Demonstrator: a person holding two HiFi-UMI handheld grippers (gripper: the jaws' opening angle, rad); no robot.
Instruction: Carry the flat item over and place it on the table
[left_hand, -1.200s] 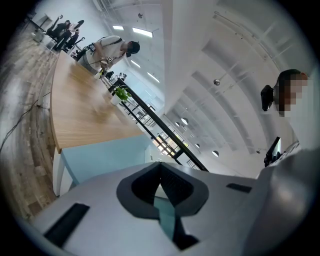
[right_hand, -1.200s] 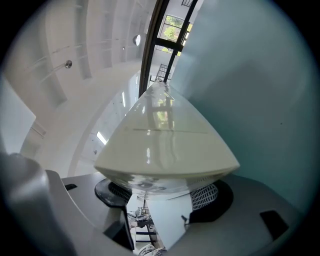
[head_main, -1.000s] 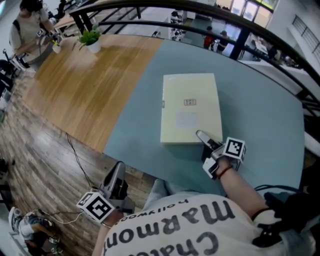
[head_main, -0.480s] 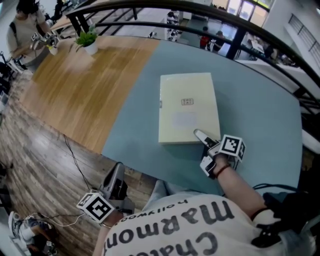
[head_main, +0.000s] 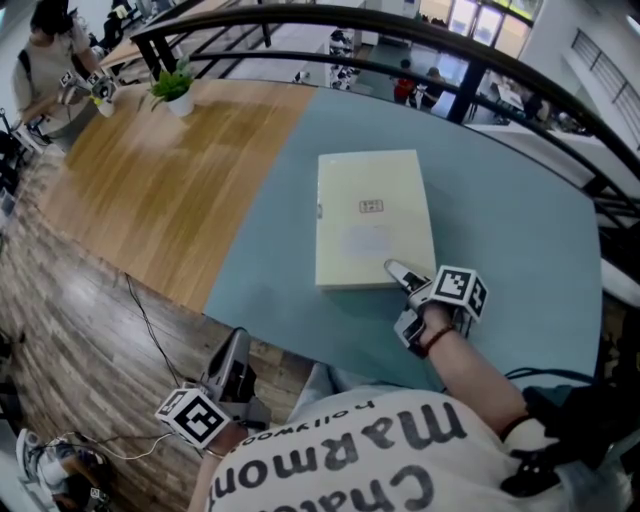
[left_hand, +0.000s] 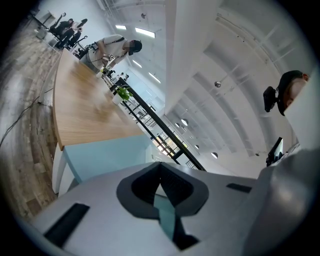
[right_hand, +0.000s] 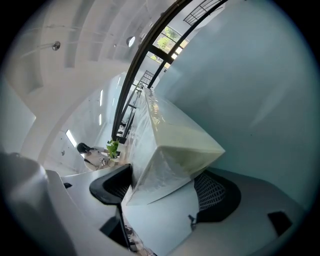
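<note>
Right gripper (head_main: 400, 286) jaws are opening around the flat box (head_main: 371, 212) corner, partly hiding it; left gripper (head_main: 236, 350) jaws pressed together.

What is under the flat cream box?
The cream box lies flat on the blue-green tabletop. The patch of table beneath it is covered, so that cannot be checked; nothing pokes out along its visible edges.

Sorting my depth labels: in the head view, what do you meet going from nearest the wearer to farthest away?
Left gripper → right gripper (fingers opening astride the next thing's corner) → flat box → potted plant
</note>
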